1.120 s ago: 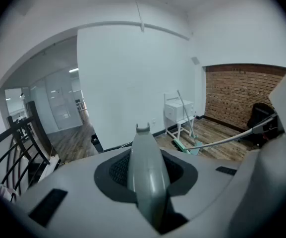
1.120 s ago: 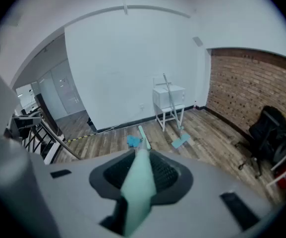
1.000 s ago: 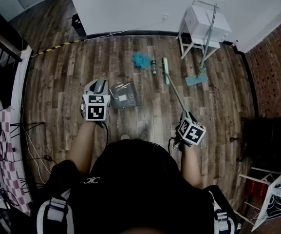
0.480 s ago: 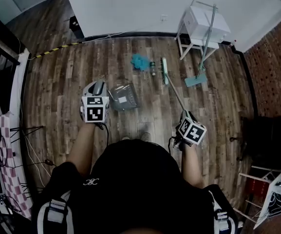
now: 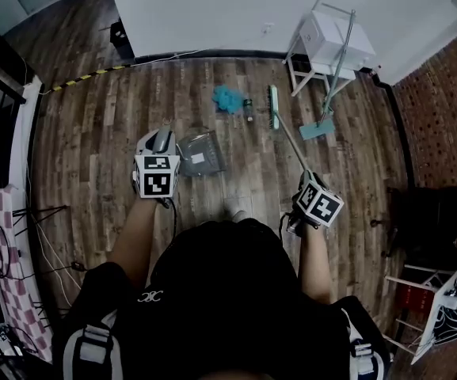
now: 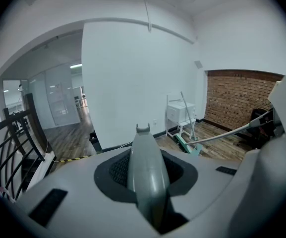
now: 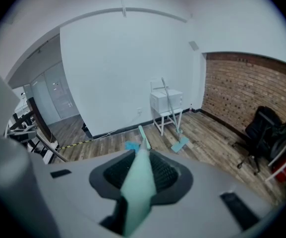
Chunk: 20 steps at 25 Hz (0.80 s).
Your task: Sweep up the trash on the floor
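Head view looks steeply down; both gripper views face forward, all sharing the white stand [image 5: 335, 39].

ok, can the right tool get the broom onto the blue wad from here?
Probably yes. The right tool is shut on the broom, whose head is just right of the blue wad in the head view. Only a small bottle lies between them, and it would likely be swept along too.

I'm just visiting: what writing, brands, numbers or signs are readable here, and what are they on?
No text here is readable.
White label on the dustpan: too small to read.
Emblem on the person's black shirt: too small to read.
Left marker cube and right marker cube: square patterns, no words.
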Tool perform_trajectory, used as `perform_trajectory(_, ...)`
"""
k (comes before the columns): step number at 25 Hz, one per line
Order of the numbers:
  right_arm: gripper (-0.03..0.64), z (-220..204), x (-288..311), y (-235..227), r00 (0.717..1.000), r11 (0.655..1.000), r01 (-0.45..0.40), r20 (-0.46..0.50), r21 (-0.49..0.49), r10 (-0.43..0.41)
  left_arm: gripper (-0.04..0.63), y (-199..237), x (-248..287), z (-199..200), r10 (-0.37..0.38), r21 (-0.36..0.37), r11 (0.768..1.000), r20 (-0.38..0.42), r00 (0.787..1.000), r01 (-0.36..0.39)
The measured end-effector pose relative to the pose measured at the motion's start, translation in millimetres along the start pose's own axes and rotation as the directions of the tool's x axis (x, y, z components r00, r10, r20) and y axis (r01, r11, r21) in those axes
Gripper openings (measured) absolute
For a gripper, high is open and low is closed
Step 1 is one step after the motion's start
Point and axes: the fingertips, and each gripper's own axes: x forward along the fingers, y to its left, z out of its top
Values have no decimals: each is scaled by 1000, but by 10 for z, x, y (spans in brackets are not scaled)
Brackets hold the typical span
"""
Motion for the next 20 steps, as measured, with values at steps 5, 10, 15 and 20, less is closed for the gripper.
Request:
perform_trajectory(5,101,9,67,27,1000,1000,11,-5,-10,-11,92,129,85,-95,-1,-46,999,-26,1000,0)
perform_trajectory(10,101,89,371,23,1000,1000,9,-15,1,-9,92,187,261,5,7,-42,999,-32,999,-8)
perform_trajectory(15,101,301,857,-3,999,1000,-16,-35,14,16,92,265,593,182,39,-44,998,-42,998,-41)
perform_trajectory(20,101,689,1439,-44,998,999,-37,-59,-11,36,92,368,1079,523,82,-48,995,-40,996,-84)
